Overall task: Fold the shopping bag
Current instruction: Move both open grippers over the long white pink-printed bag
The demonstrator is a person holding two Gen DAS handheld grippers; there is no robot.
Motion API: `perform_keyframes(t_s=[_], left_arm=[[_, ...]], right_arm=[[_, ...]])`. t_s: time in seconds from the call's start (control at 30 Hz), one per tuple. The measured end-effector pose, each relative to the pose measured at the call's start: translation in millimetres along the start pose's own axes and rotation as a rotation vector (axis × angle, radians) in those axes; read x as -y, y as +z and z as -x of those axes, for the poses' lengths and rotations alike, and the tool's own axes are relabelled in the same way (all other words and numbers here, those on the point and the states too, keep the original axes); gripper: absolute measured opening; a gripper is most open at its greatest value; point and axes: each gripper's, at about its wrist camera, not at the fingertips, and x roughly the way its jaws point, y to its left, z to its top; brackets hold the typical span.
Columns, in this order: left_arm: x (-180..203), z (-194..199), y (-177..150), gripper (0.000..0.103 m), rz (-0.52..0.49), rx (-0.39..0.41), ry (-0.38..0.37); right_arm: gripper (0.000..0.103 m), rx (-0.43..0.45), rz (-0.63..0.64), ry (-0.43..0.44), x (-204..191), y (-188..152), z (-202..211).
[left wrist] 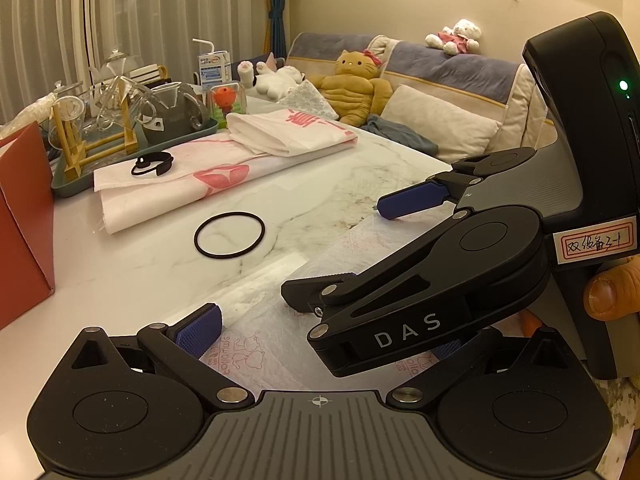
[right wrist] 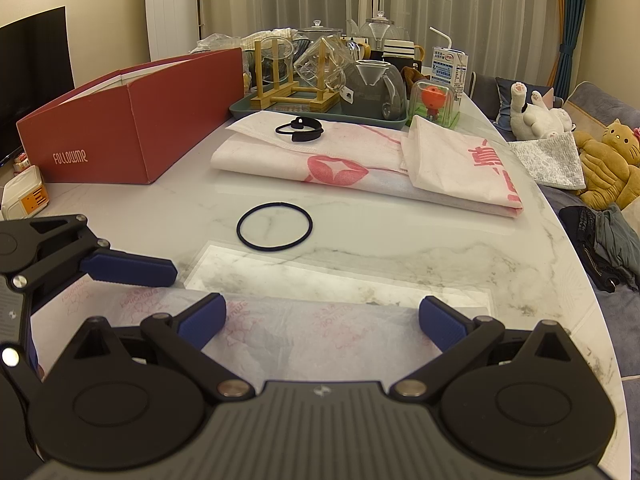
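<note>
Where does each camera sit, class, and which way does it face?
Left wrist: on the left tongs, facing across the marble table to the sofa; own open fingers, the right tongs and a thumb show.
Right wrist: on the right tongs, facing the red box and curtains; own open fingers and the left tongs' finger show.
Shared: black ring, folded bags, thin printed bag.

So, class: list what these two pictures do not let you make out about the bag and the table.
- Thin bag: near edge hidden under the body of the right tongs, right wrist view; handles not visible.
- Left tongs: one finger mostly hidden behind the right tongs, left wrist view.
- Red box: inside hidden by its own walls, right wrist view.
- Milk carton: print too small, both views.
</note>
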Motion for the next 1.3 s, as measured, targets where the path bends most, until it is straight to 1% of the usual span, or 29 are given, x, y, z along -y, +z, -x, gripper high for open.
perform_keyframes(t_s=[0.2, 0.23, 0.27, 0.3, 0.33, 0.4, 0.47, 0.5, 0.53, 0.57, 0.6, 0.63, 0.8, 0.9, 0.93, 1.0, 1.07, 1.1, 1.17, 1.23, 1.3], left_arm=[[0, -1, 0, 0.103, 0.003, 0.0, 0.006], [0, -1, 0, 0.103, 0.004, -0.001, 0.006], [0, -1, 0, 0.103, 0.005, -0.001, 0.006], [0, -1, 0, 0.103, 0.005, -0.001, 0.007], [0, -1, 0, 0.103, 0.006, -0.001, 0.007], [0, -1, 0, 0.103, 0.006, -0.001, 0.008], [0, -1, 0, 0.103, 0.006, -0.001, 0.008], [0, -1, 0, 0.103, 0.006, -0.001, 0.008], [0, -1, 0, 0.103, 0.005, -0.001, 0.008], [0, -1, 0, 0.103, 0.005, -0.001, 0.008], [0, -1, 0, 0.103, 0.006, -0.001, 0.008], [0, -1, 0, 0.103, 0.006, -0.001, 0.008], [0, -1, 0, 0.103, 0.007, 0.0, 0.01], [0, 2, -1, 0.103, 0.005, 0.003, 0.005], [-1, 7, -4, 0.103, 0.004, 0.009, -0.001], [-3, 20, -10, 0.103, 0.002, 0.022, -0.016], [-10, 40, -16, 0.103, 0.006, 0.051, -0.01], [-15, 50, -19, 0.103, 0.004, 0.059, 0.004], [-26, 66, -27, 0.103, -0.001, 0.049, 0.064], [-36, 74, -35, 0.103, -0.009, 0.015, 0.146], [-45, 79, -43, 0.103, -0.02, -0.026, 0.219]], right_arm=[[0.103, -0.002, 0.008, 0.003, 0, 0, 0], [0.103, -0.02, 0.021, 0.016, 1, 3, 0], [0.102, -0.004, -0.005, 0.013, 4, 4, 5], [0.087, 0.016, -0.038, 0.006, 9, 5, 12], [0.082, 0.057, -0.067, -0.004, 13, 5, 24], [0.082, 0.134, -0.102, -0.026, 19, 4, 50], [0.076, 0.192, -0.098, -0.032, 21, -2, 75], [0.068, 0.205, -0.09, -0.022, 21, -6, 85], [0.058, 0.199, -0.081, -0.025, 21, -9, 91], [0.049, 0.19, -0.072, -0.029, 21, -13, 97], [0.026, 0.175, -0.06, -0.043, 21, -17, 101], [0.012, 0.157, -0.054, -0.057, 21, -21, 102], [0.012, 0.053, -0.06, -0.065, 19, -33, 88], [0.012, -0.014, -0.083, -0.036, 19, -37, 70], [0.012, -0.013, -0.078, -0.038, 19, -38, 67], [0.012, -0.019, -0.044, -0.071, 18, -38, 64], [0.012, -0.022, -0.012, -0.088, 22, -36, 60], [0.014, -0.017, 0.01, -0.093, 24, -34, 57], [0.015, -0.007, 0.062, -0.119, 31, -30, 48], [0.015, -0.006, 0.103, -0.137, 38, -23, 39], [0.015, 0.006, 0.153, -0.133, 46, -16, 30]])
